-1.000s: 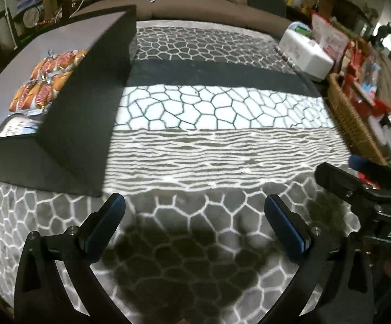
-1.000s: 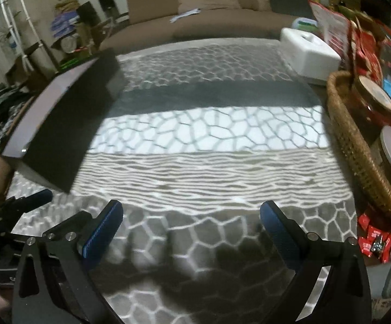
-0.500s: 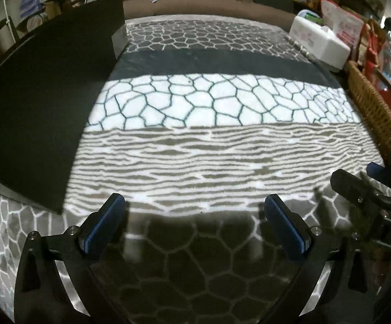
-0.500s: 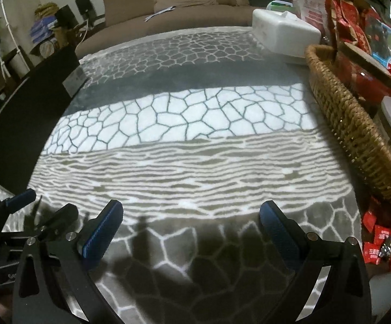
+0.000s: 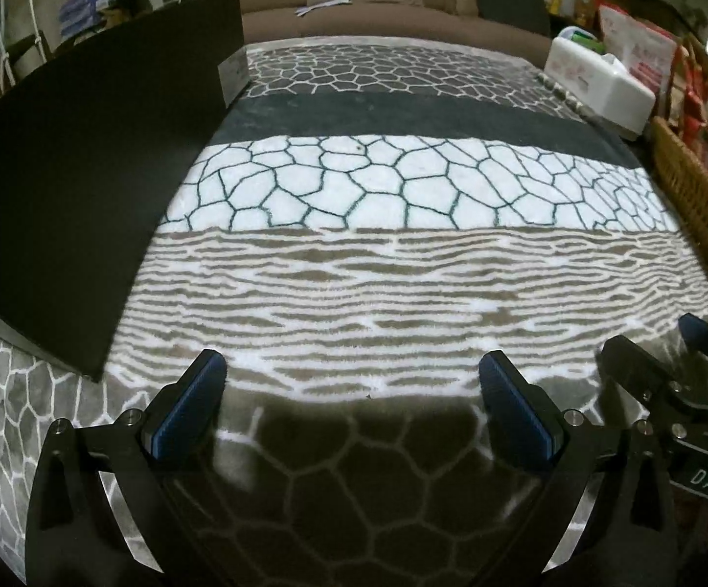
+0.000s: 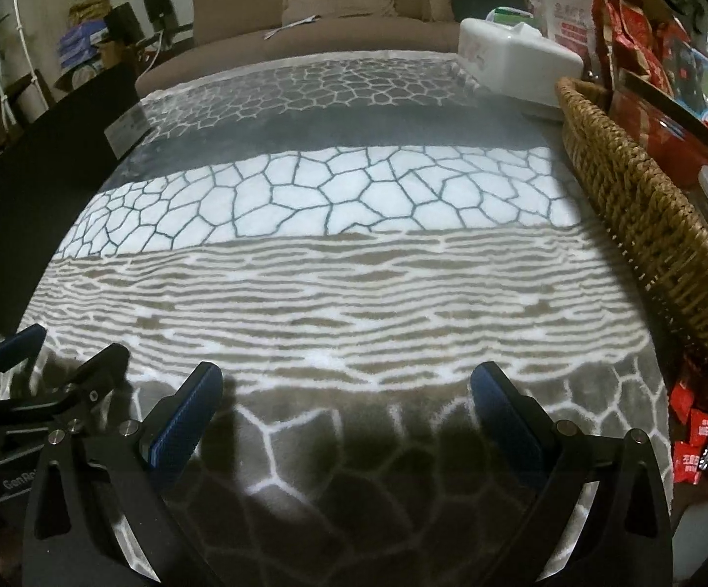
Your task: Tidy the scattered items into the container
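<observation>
A black box (image 5: 75, 166) stands at the left of the patterned blanket; only its dark outer side shows, its inside is hidden. It also shows in the right wrist view (image 6: 26, 186). My left gripper (image 5: 354, 391) is open and empty, low over the blanket's near part. My right gripper (image 6: 349, 391) is open and empty beside it. A few red wrapped snacks (image 6: 701, 445) lie at the blanket's right edge, right of my right gripper.
A wicker basket (image 6: 647, 225) full of jars and red packets runs along the right side. A white tissue box (image 6: 515, 58) stands at the far right corner. A brown sofa (image 5: 378, 14) lies behind the blanket.
Both grippers dropped lower and tilted forward. The black box's inside with orange-red packets, seen a second ago, is out of sight. The wicker basket looms closer on the right.
</observation>
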{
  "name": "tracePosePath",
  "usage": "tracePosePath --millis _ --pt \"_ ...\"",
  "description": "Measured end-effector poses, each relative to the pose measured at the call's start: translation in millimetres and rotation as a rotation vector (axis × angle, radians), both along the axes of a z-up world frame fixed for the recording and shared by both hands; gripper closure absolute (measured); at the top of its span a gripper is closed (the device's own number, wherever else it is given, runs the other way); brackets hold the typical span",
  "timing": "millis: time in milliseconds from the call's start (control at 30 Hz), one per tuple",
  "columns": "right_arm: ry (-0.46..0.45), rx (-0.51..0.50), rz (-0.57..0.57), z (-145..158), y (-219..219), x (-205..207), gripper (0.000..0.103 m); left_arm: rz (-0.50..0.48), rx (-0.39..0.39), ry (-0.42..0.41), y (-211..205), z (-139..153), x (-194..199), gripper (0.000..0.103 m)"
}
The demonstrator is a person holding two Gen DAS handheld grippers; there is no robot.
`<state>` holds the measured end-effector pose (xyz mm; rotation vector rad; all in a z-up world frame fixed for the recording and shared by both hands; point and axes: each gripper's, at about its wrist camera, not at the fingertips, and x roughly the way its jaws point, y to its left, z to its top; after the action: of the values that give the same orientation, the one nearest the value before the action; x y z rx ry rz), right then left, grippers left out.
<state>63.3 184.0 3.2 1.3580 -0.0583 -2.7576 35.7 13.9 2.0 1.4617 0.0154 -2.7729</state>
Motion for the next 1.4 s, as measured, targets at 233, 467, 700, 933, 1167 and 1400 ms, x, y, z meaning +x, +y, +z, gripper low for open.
tracePosePath --millis 233,467,700,933,1167,1400 --pt "0.0 0.001 0.0 -0.2 0.5 0.0 0.0 0.001 0.001 0.0 0.0 0.1 0.2 0.0" --pt "-0.007 0.024 0.018 -1.1 -1.3 0.2 0.0 0.001 0.003 0.0 -0.8 0.0 -0.5 0.0" --pt "-0.007 0.024 0.018 -1.7 -1.8 0.6 0.0 0.0 0.001 0.0 -0.7 -0.1 -0.6 0.0" --pt "-0.007 0.025 0.018 -2.0 -1.8 0.7 0.0 0.0 0.002 0.0 -0.6 0.0 -0.4 0.0" --pt "-0.007 0.025 0.018 -1.7 -1.4 0.6 0.0 0.0 0.002 0.0 -0.6 0.0 -0.3 0.0" --pt "-0.007 0.025 0.018 -1.6 -1.3 0.6 0.0 0.0 0.002 0.0 -0.6 0.1 -0.2 0.0"
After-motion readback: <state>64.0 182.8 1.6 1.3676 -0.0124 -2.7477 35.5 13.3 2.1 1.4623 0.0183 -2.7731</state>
